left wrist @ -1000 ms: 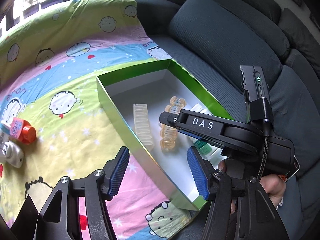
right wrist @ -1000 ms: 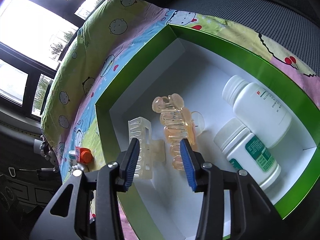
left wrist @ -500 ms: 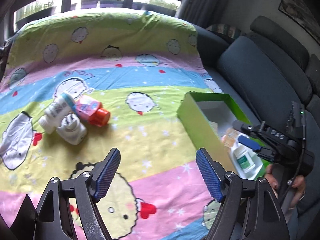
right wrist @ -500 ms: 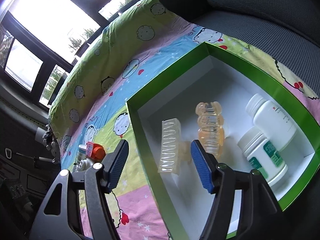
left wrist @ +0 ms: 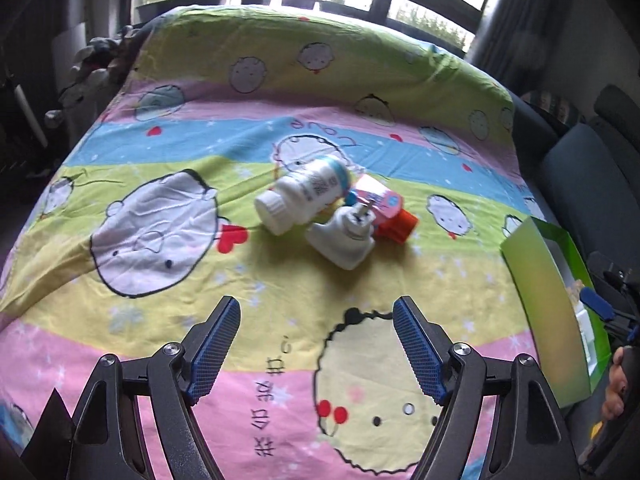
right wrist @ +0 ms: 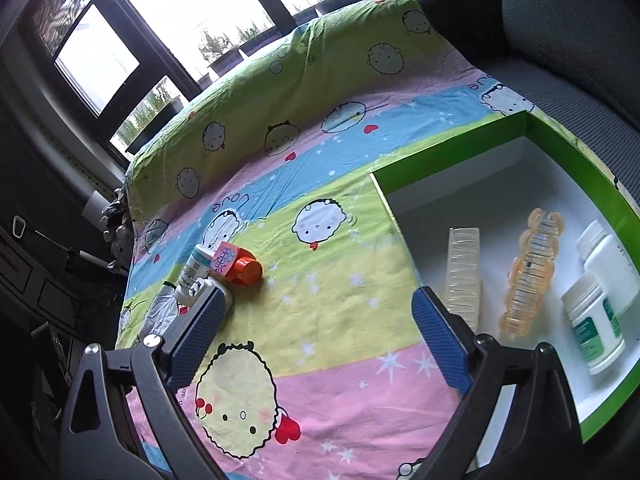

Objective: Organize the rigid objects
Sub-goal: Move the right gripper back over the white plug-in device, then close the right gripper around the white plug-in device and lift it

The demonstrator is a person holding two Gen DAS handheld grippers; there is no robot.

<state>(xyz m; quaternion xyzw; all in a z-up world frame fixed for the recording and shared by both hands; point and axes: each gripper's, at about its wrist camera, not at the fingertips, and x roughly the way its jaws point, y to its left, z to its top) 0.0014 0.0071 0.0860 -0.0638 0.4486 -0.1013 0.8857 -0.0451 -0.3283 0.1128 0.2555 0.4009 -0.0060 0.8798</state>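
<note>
On the cartoon bedsheet lie a white pill bottle [left wrist: 301, 195], a white plug adapter [left wrist: 343, 237] and a pink bottle with an orange cap [left wrist: 385, 210], touching each other. My left gripper [left wrist: 316, 350] is open and empty, a short way in front of them. The green box [right wrist: 560, 142] with a white inside holds a clear hair claw [right wrist: 463, 268], an orange hair claw [right wrist: 530, 270] and two white bottles [right wrist: 600, 280]. My right gripper [right wrist: 318, 340] is open and empty above the sheet beside the box's left wall. The same three loose objects also show in the right wrist view [right wrist: 224, 270].
The green box [left wrist: 538, 288] stands at the sheet's right edge, with my right gripper [left wrist: 612, 312] over it. A dark grey sofa [right wrist: 560, 40] runs behind and right of the box. Windows line the far side. Dark clutter lies past the sheet's left edge.
My left gripper has swung left from the box to face the three loose objects. My right gripper has pulled back and up out of the box and opened wider.
</note>
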